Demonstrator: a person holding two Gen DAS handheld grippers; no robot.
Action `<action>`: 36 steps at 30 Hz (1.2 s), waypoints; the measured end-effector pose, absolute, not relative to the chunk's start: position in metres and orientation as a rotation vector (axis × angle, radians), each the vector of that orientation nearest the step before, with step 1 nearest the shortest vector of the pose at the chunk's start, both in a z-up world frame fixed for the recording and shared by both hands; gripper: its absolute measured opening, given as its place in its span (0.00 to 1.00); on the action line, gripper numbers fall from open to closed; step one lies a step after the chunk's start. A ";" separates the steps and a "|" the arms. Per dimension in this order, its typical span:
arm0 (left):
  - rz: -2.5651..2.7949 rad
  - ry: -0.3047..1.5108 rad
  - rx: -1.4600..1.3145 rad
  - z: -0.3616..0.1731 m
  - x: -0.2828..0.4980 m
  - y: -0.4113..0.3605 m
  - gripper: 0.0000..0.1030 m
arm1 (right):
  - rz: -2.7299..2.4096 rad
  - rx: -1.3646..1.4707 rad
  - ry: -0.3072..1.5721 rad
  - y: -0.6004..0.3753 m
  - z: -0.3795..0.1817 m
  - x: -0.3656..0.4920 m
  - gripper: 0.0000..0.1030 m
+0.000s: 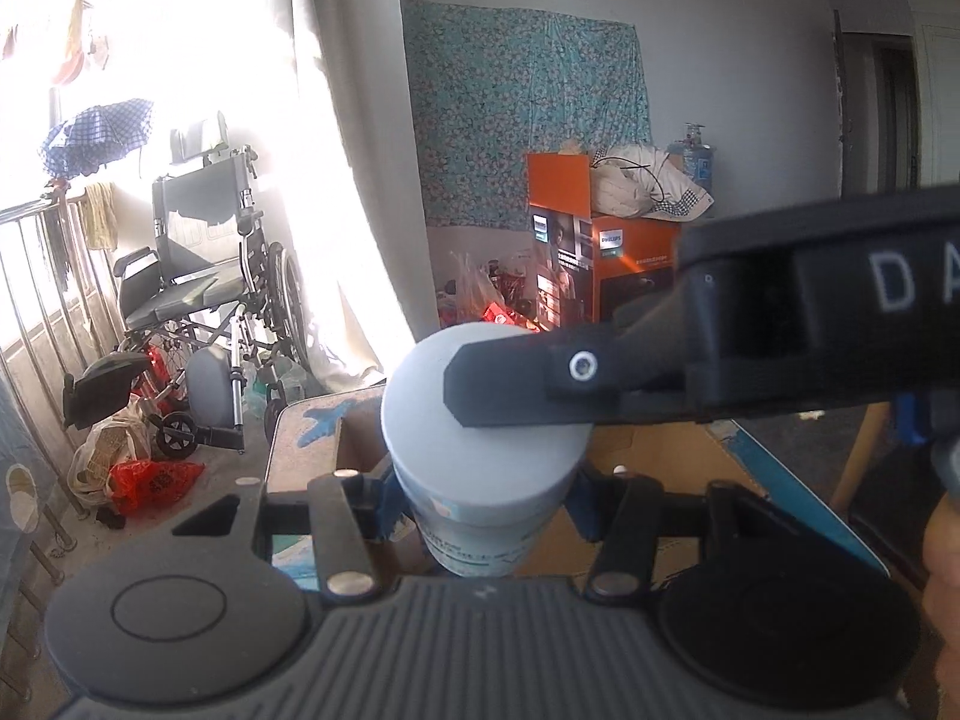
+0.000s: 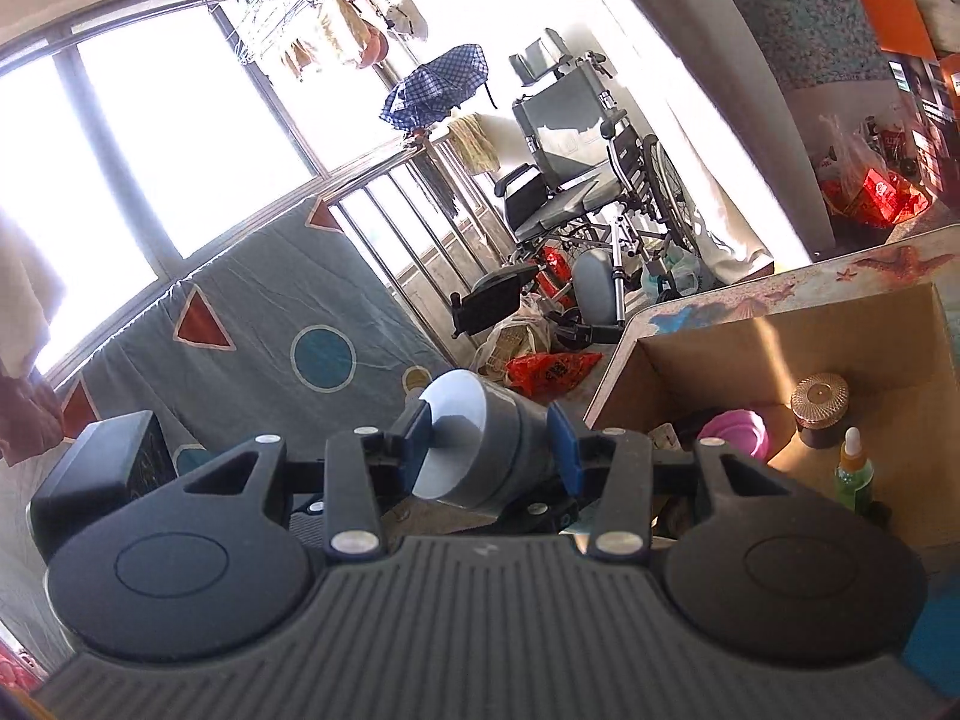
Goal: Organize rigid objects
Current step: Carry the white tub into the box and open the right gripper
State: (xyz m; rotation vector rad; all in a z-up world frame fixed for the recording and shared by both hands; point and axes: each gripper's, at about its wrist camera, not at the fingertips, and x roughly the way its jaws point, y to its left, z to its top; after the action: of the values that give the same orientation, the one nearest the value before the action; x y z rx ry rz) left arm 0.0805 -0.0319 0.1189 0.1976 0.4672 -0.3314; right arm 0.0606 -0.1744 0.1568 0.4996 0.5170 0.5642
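Observation:
A grey-lidded white jar (image 1: 480, 450) is held above the table between both grippers. My left gripper (image 1: 480, 498) is shut on the jar's body, just below the lid. My right gripper (image 2: 492, 450) is shut on the grey lid (image 2: 474, 444), one pad on the lid's top face, the other on its side; one right fingertip (image 1: 510, 384) lies across the lid top in the left wrist view. A cardboard box (image 2: 720, 354) on the table holds a bronze-capped jar (image 2: 819, 405), a green dropper bottle (image 2: 852, 468) and a pink lid (image 2: 735, 429).
The patterned table (image 2: 810, 282) stands by a wheelchair (image 1: 198, 288), bags on the floor (image 1: 150, 474), an orange carton (image 1: 624, 270) and a curtain (image 1: 336, 150). A railing with a patterned sheet (image 2: 270, 324) is to the left.

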 end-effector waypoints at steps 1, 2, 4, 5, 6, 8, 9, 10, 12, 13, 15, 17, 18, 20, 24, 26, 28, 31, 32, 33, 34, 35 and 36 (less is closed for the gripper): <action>-0.348 0.474 0.191 0.120 0.090 -0.036 0.53 | 0.556 0.495 0.518 -0.179 0.159 0.065 0.41; -0.358 0.480 0.187 0.120 0.097 -0.038 0.53 | 0.551 0.493 0.520 -0.183 0.160 0.069 0.41; -0.379 0.500 0.180 0.118 0.114 -0.045 0.53 | 0.534 0.494 0.531 -0.193 0.160 0.082 0.41; -0.388 0.513 0.175 0.116 0.122 -0.049 0.53 | 0.526 0.495 0.539 -0.197 0.159 0.089 0.41; -0.395 0.526 0.173 0.112 0.128 -0.053 0.53 | 0.515 0.499 0.551 -0.204 0.155 0.098 0.41; -0.410 0.560 0.168 0.103 0.144 -0.059 0.53 | 0.505 0.506 0.573 -0.212 0.147 0.112 0.41; -0.416 0.579 0.166 0.097 0.151 -0.063 0.53 | 0.498 0.516 0.590 -0.218 0.140 0.121 0.41; -0.421 0.601 0.165 0.091 0.159 -0.066 0.53 | 0.492 0.528 0.611 -0.223 0.132 0.130 0.41; -0.426 0.640 0.164 0.078 0.172 -0.069 0.53 | 0.485 0.557 0.653 -0.232 0.116 0.146 0.41; -0.428 0.666 0.166 0.069 0.182 -0.071 0.53 | 0.483 0.570 0.669 -0.233 0.109 0.152 0.41; -0.433 0.704 0.164 0.055 0.192 -0.073 0.53 | 0.479 0.597 0.715 -0.238 0.087 0.165 0.42; -0.437 0.749 0.159 0.041 0.202 -0.075 0.53 | 0.470 0.606 0.749 -0.239 0.070 0.175 0.42; -0.440 0.772 0.156 0.033 0.207 -0.073 0.53 | 0.466 0.608 0.768 -0.238 0.061 0.180 0.42; -0.446 0.804 0.149 0.024 0.215 -0.072 0.53 | 0.458 0.604 0.795 -0.237 0.048 0.187 0.42; -0.457 0.857 0.153 0.009 0.226 -0.077 0.53 | 0.439 0.574 0.829 -0.231 0.030 0.201 0.42; -0.459 0.881 0.162 0.004 0.230 -0.079 0.53 | 0.434 0.566 0.835 -0.231 0.025 0.204 0.43; -0.460 0.903 0.164 0.000 0.233 -0.080 0.53 | 0.435 0.563 0.838 -0.231 0.023 0.206 0.43; -0.461 0.930 0.168 -0.005 0.234 -0.083 0.53 | 0.433 0.549 0.834 -0.229 0.022 0.208 0.44; -0.461 0.935 0.169 -0.006 0.233 -0.084 0.53 | 0.433 0.545 0.831 -0.229 0.022 0.208 0.44; -0.462 0.939 0.170 -0.008 0.234 -0.084 0.53 | 0.432 0.540 0.828 -0.229 0.022 0.208 0.44; -0.464 0.943 0.166 -0.009 0.234 -0.084 0.53 | 0.430 0.539 0.826 -0.229 0.022 0.208 0.45; -0.468 0.941 0.164 -0.009 0.233 -0.084 0.55 | 0.427 0.537 0.826 -0.229 0.021 0.208 0.45; -0.475 0.934 0.160 -0.009 0.233 -0.085 0.55 | 0.425 0.540 0.824 -0.230 0.022 0.207 0.45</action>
State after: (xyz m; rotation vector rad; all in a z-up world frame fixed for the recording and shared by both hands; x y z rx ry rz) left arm 0.2328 -0.0847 -0.0088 0.1602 0.9336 -0.4750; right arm 0.2071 -0.2303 0.0219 0.5400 0.8240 0.4254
